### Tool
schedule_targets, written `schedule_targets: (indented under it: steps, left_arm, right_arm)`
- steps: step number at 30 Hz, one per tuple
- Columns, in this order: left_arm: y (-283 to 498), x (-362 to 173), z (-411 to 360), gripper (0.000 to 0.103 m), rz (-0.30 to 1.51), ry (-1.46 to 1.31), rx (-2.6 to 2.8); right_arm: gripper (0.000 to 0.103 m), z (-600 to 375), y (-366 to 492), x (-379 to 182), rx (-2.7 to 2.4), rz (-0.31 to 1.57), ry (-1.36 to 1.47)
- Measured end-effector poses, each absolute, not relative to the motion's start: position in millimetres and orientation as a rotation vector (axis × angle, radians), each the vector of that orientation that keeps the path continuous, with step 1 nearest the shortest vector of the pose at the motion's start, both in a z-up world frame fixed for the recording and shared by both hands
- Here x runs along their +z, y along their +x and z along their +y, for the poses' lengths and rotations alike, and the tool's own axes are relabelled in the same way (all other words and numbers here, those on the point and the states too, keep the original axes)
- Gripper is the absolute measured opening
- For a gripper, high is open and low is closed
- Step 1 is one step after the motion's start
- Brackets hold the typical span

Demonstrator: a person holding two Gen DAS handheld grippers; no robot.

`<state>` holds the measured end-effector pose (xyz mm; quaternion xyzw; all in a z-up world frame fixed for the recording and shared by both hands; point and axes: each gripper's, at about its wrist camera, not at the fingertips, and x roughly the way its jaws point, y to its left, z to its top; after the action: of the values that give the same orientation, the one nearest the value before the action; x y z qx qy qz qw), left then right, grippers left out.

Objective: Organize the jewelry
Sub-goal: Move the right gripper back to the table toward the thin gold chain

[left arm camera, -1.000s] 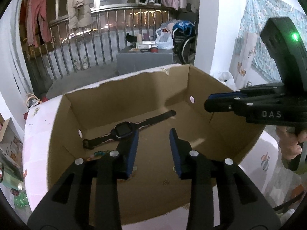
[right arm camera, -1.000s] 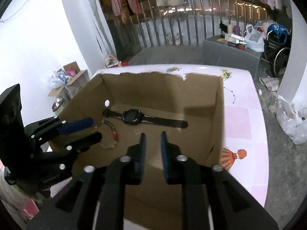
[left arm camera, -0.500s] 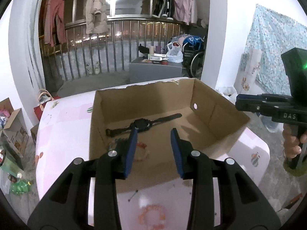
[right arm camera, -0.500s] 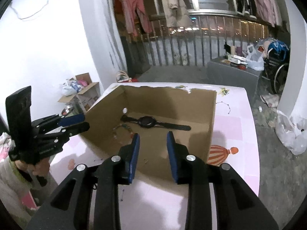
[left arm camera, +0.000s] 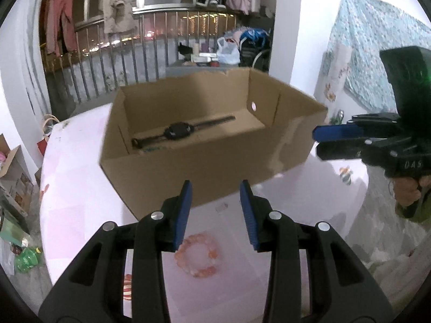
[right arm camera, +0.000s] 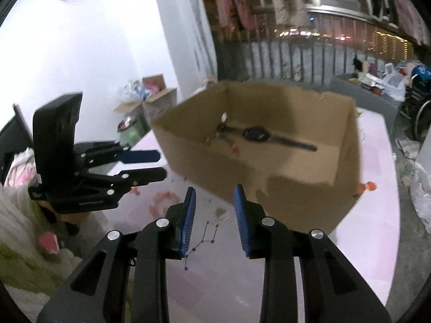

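Both my left hand-held gripper (left arm camera: 215,210) and right hand-held gripper (right arm camera: 212,212) hang released and empty, the right's jaws having just been opening. The black wristwatch (left arm camera: 177,130) lies inside the brown cardboard box (left arm camera: 204,167). A pink beaded bracelet (left arm camera: 199,255) rests on the pale pink bench (left arm camera: 80,202) beneath my left gripper.

An open brown cardboard box (left arm camera: 204,167) sits on the round pale pink table (left arm camera: 75,202). A black wristwatch (left arm camera: 177,131) lies inside it. A pink beaded bracelet (left arm camera: 198,255) lies on the table near its front edge, before the box.
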<state>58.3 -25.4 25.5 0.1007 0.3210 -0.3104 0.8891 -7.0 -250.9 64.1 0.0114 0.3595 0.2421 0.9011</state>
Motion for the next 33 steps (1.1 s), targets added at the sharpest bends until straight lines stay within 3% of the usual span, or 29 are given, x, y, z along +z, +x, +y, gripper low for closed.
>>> schedule_targets:
  steps: [10,18,28,33]
  left_arm:
    - [74,-26,-53,0.035,0.724,0.398,-0.66]
    - [85,-37,-61,0.035,0.76,0.436,-0.674]
    - [90,-37,-68,0.016,0.769,0.438,-0.712]
    - [89,-37,-71,0.011,0.764,0.456,-0.724]
  right_arm:
    - [0.029,-233,13,9,0.544,0.858,-0.03]
    - [0.029,-230,26,-10,0.558,0.887,-0.057]
    - [0.029,-217,30,-14,0.584,0.884,-0.123]
    - [0.024,-217,30,-10,0.574,0.872,-0.149]
